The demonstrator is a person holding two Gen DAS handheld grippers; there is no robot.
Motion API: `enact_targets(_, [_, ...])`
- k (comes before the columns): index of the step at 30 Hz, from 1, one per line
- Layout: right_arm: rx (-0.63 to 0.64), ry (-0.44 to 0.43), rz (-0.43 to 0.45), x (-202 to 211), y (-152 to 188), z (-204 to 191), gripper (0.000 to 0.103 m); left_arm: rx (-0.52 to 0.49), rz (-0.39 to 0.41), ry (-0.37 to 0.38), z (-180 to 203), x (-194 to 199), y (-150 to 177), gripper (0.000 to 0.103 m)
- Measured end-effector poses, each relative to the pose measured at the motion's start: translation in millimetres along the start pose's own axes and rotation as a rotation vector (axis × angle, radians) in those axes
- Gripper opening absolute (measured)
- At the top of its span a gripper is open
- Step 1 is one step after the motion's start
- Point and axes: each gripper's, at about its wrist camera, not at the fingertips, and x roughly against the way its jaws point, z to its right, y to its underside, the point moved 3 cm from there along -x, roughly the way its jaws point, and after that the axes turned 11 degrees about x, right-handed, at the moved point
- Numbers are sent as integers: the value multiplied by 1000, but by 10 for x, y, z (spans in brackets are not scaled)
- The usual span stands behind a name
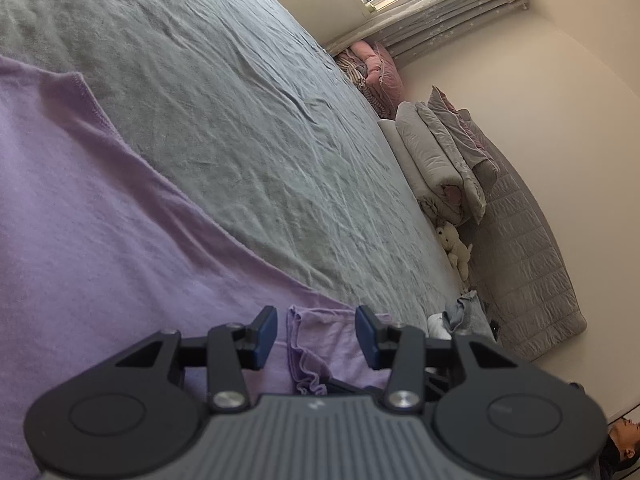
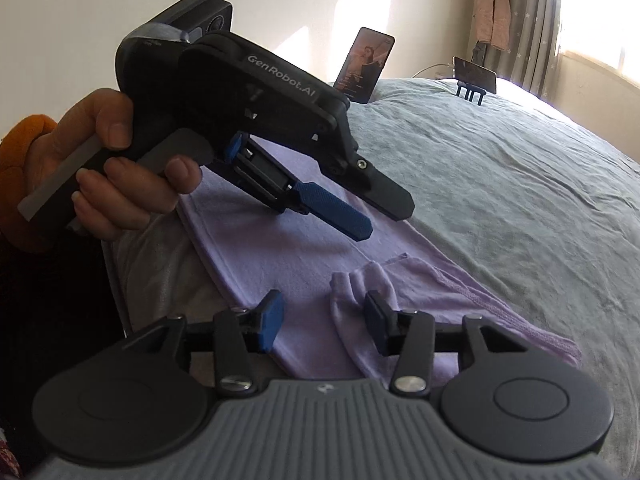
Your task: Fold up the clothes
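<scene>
Left gripper (image 1: 316,336) fingers parted, tilted downward; right gripper (image 2: 324,322) fingers parted; left hand (image 2: 108,168) grips its handle.

A plain lilac garment (image 1: 92,216) lies on a grey-green bedsheet (image 1: 248,120); curtain (image 1: 448,24) grey, star-patterned.

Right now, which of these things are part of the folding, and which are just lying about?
Part of the job: purple garment, left gripper, right gripper.

Lying about: folded quilts, plush toy, propped phone, second phone.

Soft matt lilac cloth garment (image 2: 304,248), wrinkled grey-green cloth bedsheet (image 1: 240,128), matt black plastic grippers, knurled blue pads (image 2: 336,210)
</scene>
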Motion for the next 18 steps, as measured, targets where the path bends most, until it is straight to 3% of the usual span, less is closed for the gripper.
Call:
enact_targets(2, [-25,28,8,4,25,61,35,-9,-14,-11,20,-45,13,43])
enact_targets(4, [-72,45,15,26,51,149,19,-17,-27,-16,47,-82,27,43])
enact_targets(6, [-116,55,22,48,75,227,17,-18,-36,-20,58,-99,33,43])
enact_targets(10, [-143,28,40,77,74,256,3,-2,-52,-47,46,-112,29,43])
enact_targets(18, [-327,-35,143,295,54,449,3,86,-115,-51,31,-87,21,44])
